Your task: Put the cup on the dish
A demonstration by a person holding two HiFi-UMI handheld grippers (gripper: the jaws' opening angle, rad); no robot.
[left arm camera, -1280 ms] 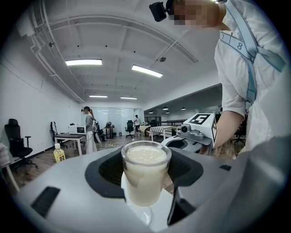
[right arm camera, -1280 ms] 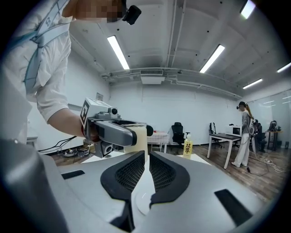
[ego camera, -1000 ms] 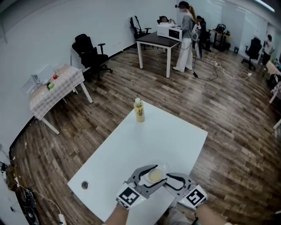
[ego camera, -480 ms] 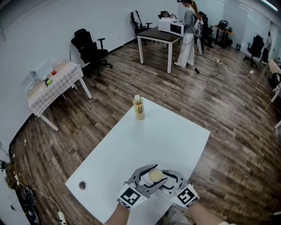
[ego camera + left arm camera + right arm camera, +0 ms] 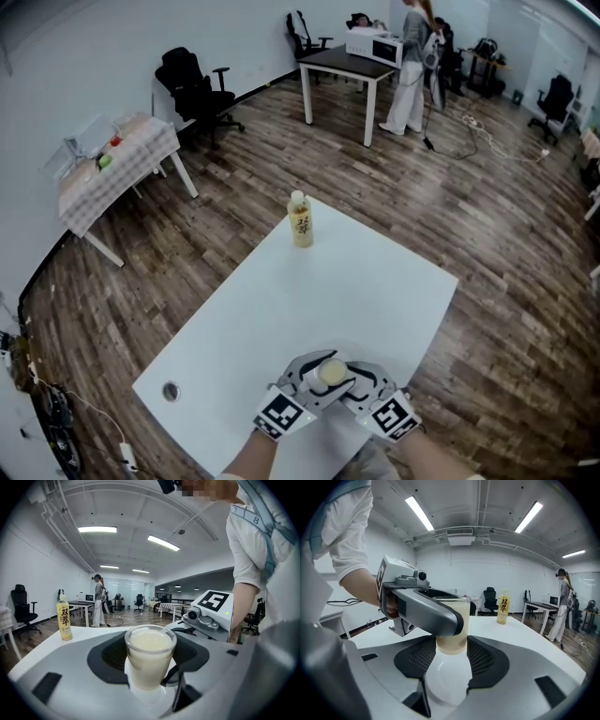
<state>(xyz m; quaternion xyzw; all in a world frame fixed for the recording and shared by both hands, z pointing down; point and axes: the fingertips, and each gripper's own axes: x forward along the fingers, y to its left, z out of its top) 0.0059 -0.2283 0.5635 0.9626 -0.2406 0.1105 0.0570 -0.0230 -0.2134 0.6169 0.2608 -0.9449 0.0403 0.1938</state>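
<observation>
Two grippers, the left gripper (image 5: 326,367) and the right gripper (image 5: 356,380), meet at the bottom centre of the head view, over the near part of the white tabletop (image 5: 281,309); between them sits the cup (image 5: 330,373), seen from above as a pale disc, while the dish is hard to make out there under the grey jaws; the left gripper view fills that gap: its jaws pinch the sides of the clear cup, full of creamy liquid, and the white dish (image 5: 146,696) lies directly beneath it at the lower centre of the frame; whether the cup's base rests on the dish or hangs just over it I cannot tell; the right gripper view shows that gripper's own jaws spread, the dish lying between them, and the left gripper's jaw wrapped across the cup from the left; a yellow-labelled bottle (image 5: 300,218) stands upright near the tabletop's far edge, well apart; only the head view places a person (image 5: 411,66) beside a dark desk at the upper right.
</observation>
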